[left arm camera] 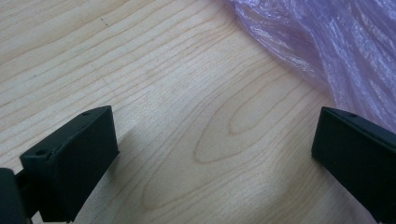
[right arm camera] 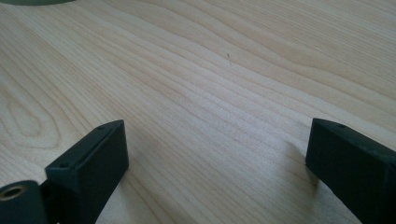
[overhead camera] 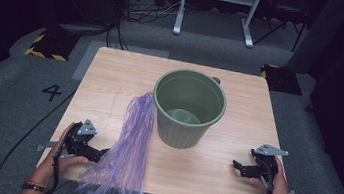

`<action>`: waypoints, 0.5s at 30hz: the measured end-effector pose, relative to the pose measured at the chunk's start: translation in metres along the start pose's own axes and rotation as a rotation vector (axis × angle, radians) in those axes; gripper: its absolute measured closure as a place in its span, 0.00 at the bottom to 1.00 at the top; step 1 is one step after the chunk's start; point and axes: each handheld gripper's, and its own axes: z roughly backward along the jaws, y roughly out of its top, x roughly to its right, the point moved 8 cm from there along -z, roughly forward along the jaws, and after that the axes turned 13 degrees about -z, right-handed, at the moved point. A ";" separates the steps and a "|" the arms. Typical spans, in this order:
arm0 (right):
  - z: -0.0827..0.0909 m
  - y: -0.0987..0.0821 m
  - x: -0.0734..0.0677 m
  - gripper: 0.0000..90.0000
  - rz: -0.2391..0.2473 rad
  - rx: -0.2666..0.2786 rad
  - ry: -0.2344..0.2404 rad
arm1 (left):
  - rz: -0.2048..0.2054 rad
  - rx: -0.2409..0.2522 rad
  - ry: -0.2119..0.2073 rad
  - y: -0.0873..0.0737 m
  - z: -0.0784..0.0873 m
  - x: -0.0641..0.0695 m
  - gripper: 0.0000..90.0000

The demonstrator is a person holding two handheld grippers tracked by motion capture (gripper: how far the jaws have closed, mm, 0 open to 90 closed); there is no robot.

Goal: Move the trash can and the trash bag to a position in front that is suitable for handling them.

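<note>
Left gripper (overhead camera: 97, 153) jaws spread wide, empty, just beside purple plastic bag (overhead camera: 128, 146) lying on table (overhead camera: 112, 76) against green bucket (overhead camera: 189, 107). Right gripper (overhead camera: 240, 167) spread, empty, well apart.

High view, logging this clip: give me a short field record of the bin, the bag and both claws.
bin: green plastic bin, upright, nothing visible inside, mid-table
bag: purple plastic bag, lying from beside the bin to over the near table edge
left claw: open, nothing between the jaws, beside the bag
right claw: open, nothing held, over bare wooden table
</note>
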 end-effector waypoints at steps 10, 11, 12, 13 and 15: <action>0.002 0.002 -0.003 0.21 0.033 0.024 0.010 | 0.002 0.000 0.003 0.000 0.000 0.000 0.00; 0.002 0.002 -0.004 0.22 0.038 0.027 0.016 | 0.001 0.000 0.003 0.000 0.000 0.000 0.00; 0.002 0.002 -0.006 0.22 0.042 0.024 0.019 | 0.000 -0.002 0.000 0.000 0.000 0.000 0.00; 0.002 0.002 -0.008 0.22 0.049 0.026 0.020 | -0.003 -0.001 -0.004 0.000 0.001 0.000 0.01; 0.001 0.002 -0.011 0.23 0.057 0.026 0.021 | 0.000 0.004 -0.005 0.000 0.001 0.000 0.03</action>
